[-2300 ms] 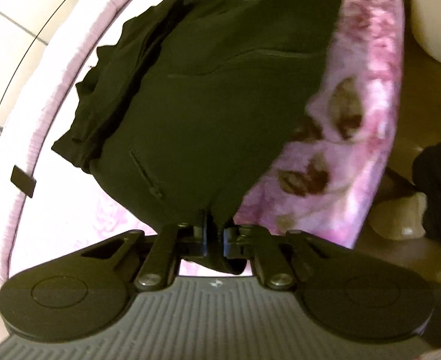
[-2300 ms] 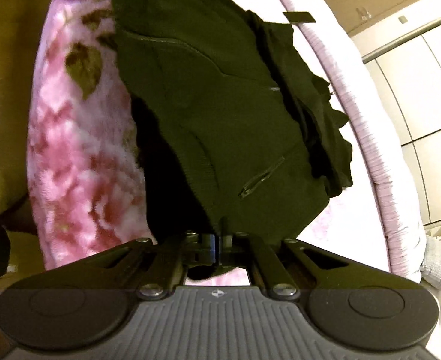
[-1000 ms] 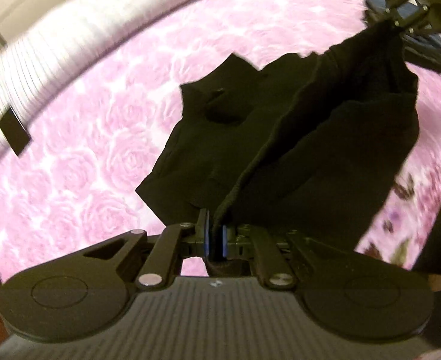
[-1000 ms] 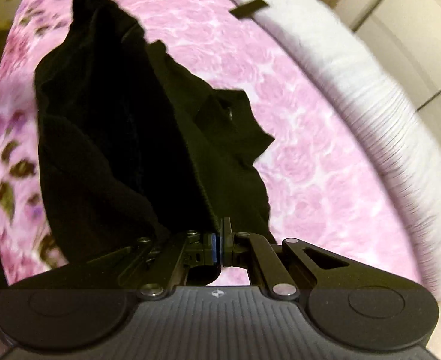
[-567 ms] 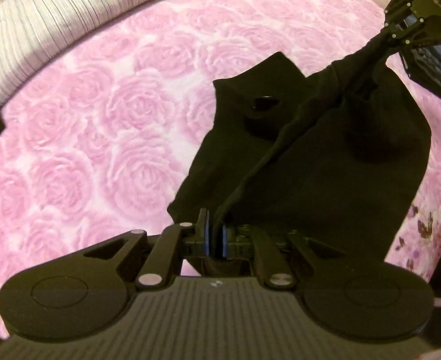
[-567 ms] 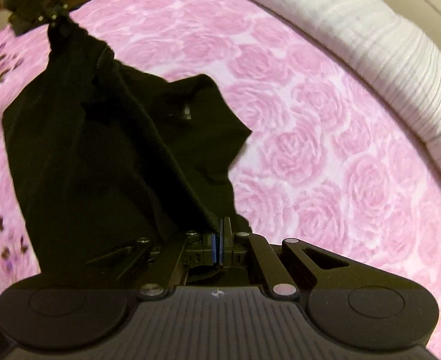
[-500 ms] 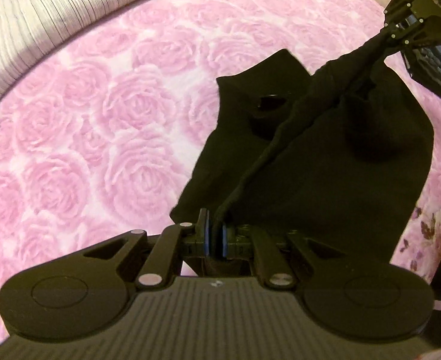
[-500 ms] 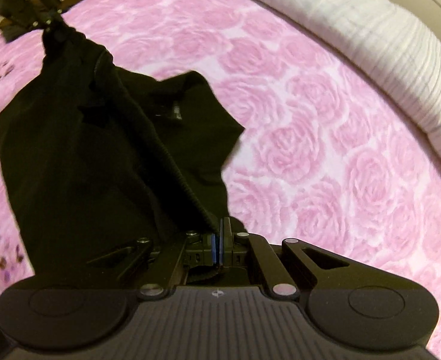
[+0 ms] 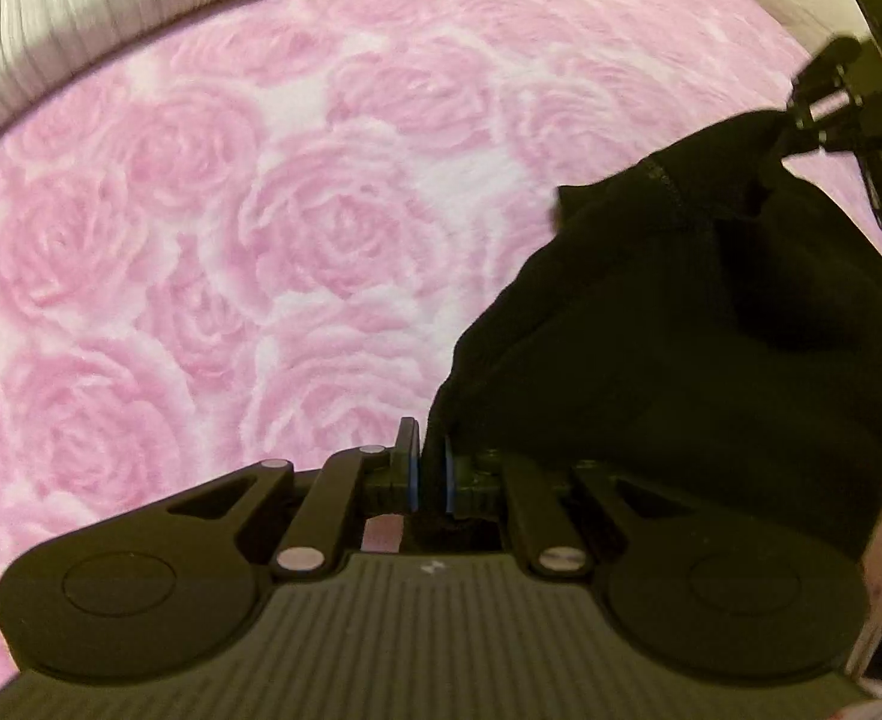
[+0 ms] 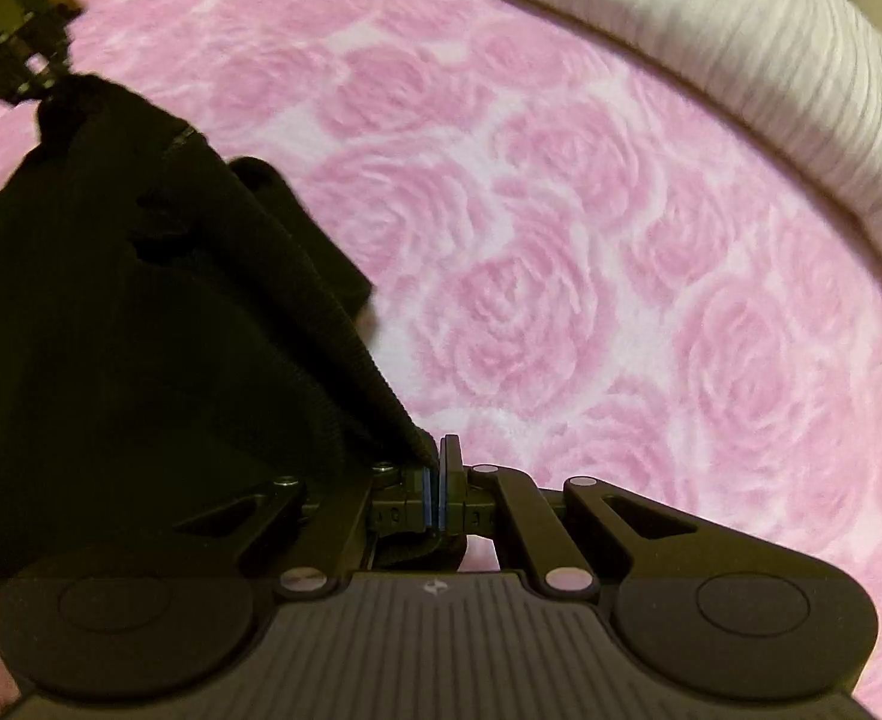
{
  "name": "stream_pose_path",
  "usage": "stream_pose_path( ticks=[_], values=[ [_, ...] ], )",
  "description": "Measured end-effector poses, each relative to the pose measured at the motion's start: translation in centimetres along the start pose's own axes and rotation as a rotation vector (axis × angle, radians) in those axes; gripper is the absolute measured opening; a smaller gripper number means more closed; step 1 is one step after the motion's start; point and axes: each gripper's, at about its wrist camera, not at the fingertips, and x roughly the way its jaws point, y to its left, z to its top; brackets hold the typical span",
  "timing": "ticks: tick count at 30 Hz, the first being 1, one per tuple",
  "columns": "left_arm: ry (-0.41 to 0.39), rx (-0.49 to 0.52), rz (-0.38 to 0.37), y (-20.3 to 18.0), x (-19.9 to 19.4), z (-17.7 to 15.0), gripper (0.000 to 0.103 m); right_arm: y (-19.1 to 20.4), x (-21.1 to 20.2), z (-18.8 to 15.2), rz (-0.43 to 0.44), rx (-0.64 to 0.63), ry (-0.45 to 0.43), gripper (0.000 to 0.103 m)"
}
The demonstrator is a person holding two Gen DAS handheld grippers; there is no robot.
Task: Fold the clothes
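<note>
Black garment (image 9: 711,360), suspended above a pink rose-patterned blanket (image 9: 231,240) and stretched between the two grippers. Left gripper (image 9: 428,468): jaws nearly closed, pinching one corner of the garment's ribbed edge. Right gripper (image 10: 435,480): jaws fully closed on the opposite corner, the ribbed band running from it toward the far gripper. A white ribbed cushion (image 10: 741,42) borders the blanket's far side.

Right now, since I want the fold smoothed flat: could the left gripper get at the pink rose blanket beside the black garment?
Probably not yet. The left gripper is shut on the black garment, as is the right gripper. The blanket beside it lies bare, but the jaws must release first.
</note>
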Motion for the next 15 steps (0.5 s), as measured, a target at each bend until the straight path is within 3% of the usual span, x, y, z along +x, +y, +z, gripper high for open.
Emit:
stream_pose_path(
  ticks=[5, 7, 8, 10, 13, 15],
  values=[
    [-0.005, -0.042, 0.012, 0.4, 2.8, -0.4, 0.007, -0.5, 3.1, -1.0, -0.023, 0.066, -0.011, 0.000],
    [-0.007, -0.072, 0.044, 0.4, 3.4, -0.6, 0.014, -0.5, 3.6, -1.5, -0.040, 0.093, -0.025, 0.003],
    [-0.012, -0.095, 0.065, 0.6, 3.2, -0.6, 0.020, -0.6, 3.6, -1.7, -0.052, 0.110, -0.029, 0.021],
    [-0.025, -0.147, 0.107, 1.0, 2.7, -0.7, 0.028, -1.0, 3.0, -1.9, -0.090, 0.155, -0.048, 0.037],
    [-0.068, -0.192, 0.166, 2.0, 0.2, -1.0, 0.034, -1.6, 0.8, -2.2, -0.111, 0.205, -0.095, 0.048],
    [-0.099, -0.178, 0.188, 2.1, -1.8, -1.2, 0.039, -1.2, -1.3, -2.6, -0.122, 0.198, -0.138, 0.051]
  ],
)
